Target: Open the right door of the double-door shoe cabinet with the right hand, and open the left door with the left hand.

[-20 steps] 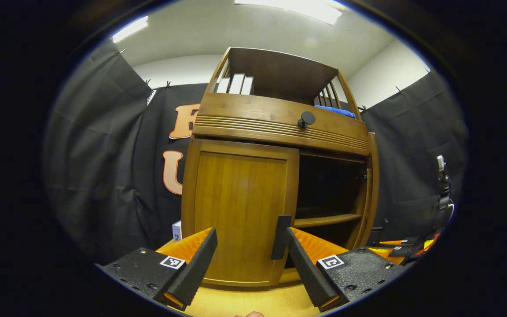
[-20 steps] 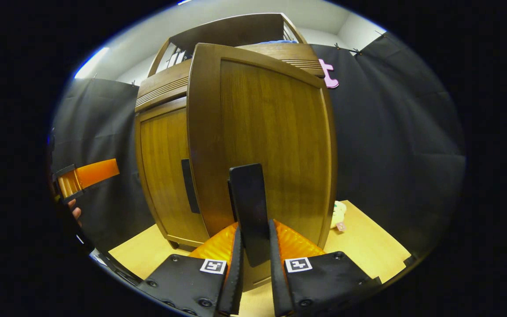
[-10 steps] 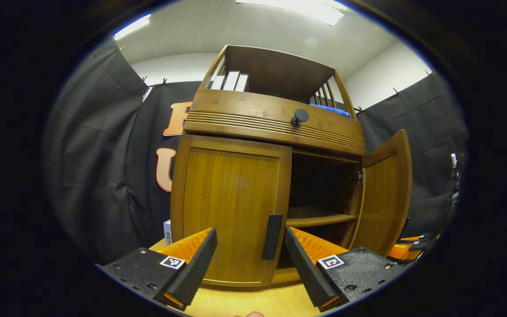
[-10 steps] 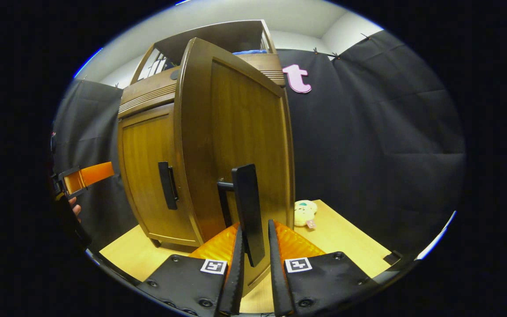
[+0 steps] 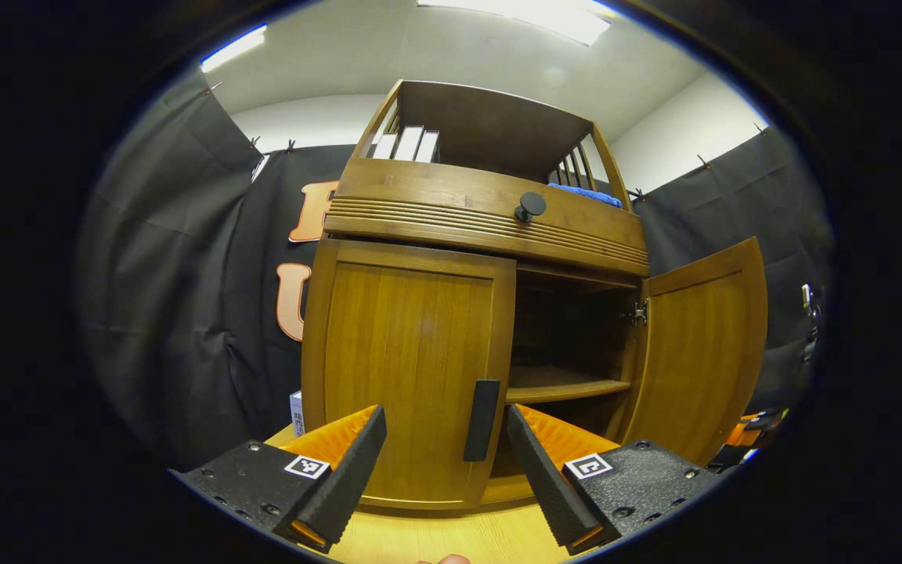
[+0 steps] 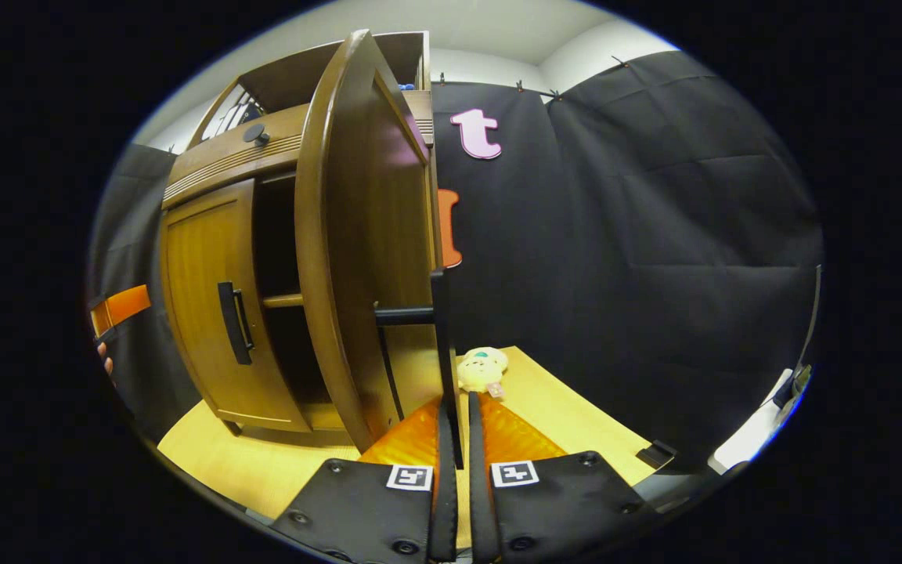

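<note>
Now seen from the left gripper view: shoe cabinet [image 5: 490, 227] standing on the light wooden surface [image 5: 451, 540], right door [image 5: 698, 345] swung wide on its hinge, dark interior and one shelf [image 5: 564, 384] laid bare. Left door [image 5: 408, 376] shut flat, its dark vertical handle [image 5: 482, 419] upright near the inner edge. Left gripper [image 5: 443, 462] poised just short of that handle, jaws spread wide to either side, touching nothing. Up top, a round knob [image 5: 531, 205] on the ribbed drawer front, pale books [image 5: 408, 146] and a blue cloth [image 5: 586, 194] on the open rack. From the right gripper view: right gripper [image 6: 455, 470] closed onto the right door's handle [image 6: 441, 352], jaws narrow, both fingers pressing the thin black bar, door edge-on just to its left. Small plush toy [image 6: 482, 370] lying on the surface beyond the handle, near the black cloth wall. Left gripper also visible at far left, well apart from the closed door.
</note>
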### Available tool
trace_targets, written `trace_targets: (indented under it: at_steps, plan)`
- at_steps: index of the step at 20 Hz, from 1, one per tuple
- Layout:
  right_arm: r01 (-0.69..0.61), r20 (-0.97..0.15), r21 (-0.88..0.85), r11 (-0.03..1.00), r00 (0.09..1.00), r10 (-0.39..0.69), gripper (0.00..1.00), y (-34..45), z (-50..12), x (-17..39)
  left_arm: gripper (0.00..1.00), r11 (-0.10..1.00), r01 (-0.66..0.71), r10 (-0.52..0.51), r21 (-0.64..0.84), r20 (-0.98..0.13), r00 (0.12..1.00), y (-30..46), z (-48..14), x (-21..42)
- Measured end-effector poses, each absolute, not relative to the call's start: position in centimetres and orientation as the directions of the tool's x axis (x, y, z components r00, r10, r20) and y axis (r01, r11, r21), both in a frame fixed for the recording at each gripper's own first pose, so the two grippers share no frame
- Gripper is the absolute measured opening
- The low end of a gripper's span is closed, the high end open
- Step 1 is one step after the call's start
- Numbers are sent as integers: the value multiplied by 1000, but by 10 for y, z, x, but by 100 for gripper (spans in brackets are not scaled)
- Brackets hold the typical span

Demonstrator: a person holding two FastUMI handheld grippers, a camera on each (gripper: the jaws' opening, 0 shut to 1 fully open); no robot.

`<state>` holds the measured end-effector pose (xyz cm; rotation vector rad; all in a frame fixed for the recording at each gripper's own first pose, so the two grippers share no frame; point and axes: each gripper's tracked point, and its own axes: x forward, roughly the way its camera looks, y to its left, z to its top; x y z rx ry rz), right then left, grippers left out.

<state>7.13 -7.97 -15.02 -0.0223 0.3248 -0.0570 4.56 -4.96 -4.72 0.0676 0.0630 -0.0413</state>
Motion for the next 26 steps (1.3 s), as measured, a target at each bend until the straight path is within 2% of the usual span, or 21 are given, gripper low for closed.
trace_targets:
  at_steps: [10, 11, 12, 17, 19, 20, 21, 24, 25, 26]
  plan:
    - [-109, -309, 10, 994, 945, 107, 15, -131, -147, 79, 92, 997, 11, -7, 74, -51, 999, -39, -41, 36]
    - [-122, -311, 13, 992, 943, 120, 20, -135, -146, 81, 92, 997, 7, -3, 75, -50, 999, -38, -40, 35]
    - [-133, -316, 10, 991, 940, 129, 15, -138, -146, 82, 92, 997, 4, 0, 76, -49, 999, -37, -40, 33]
    - [-165, -301, 47, 985, 938, 171, 15, -140, -146, 80, 92, 997, -11, 14, 82, -36, 999, -32, -32, 23]
    - [-169, -299, 43, 985, 938, 174, 15, -139, -146, 74, 91, 996, -17, 20, 88, -32, 999, -29, -30, 18]
    - [-161, -303, 44, 986, 938, 166, 3, -140, -148, 71, 91, 996, -20, 23, 90, -30, 999, -28, -29, 17]
    - [-148, -294, 56, 987, 943, 158, 16, -143, -147, 67, 92, 996, -22, 25, 91, -29, 999, -27, -29, 17]
    - [-69, -286, 74, 995, 954, 87, 16, -159, -143, 55, 92, 996, -19, 21, 87, -28, 999, -27, -28, 18]
    - [-29, -285, 58, 998, 957, 45, 30, -170, -141, 50, 92, 996, -12, 15, 84, -31, 999, -29, -29, 19]
    - [-4, -285, 61, 998, 958, 21, 17, -175, -138, 43, 94, 997, -6, 9, 80, -36, 999, -30, -30, 22]
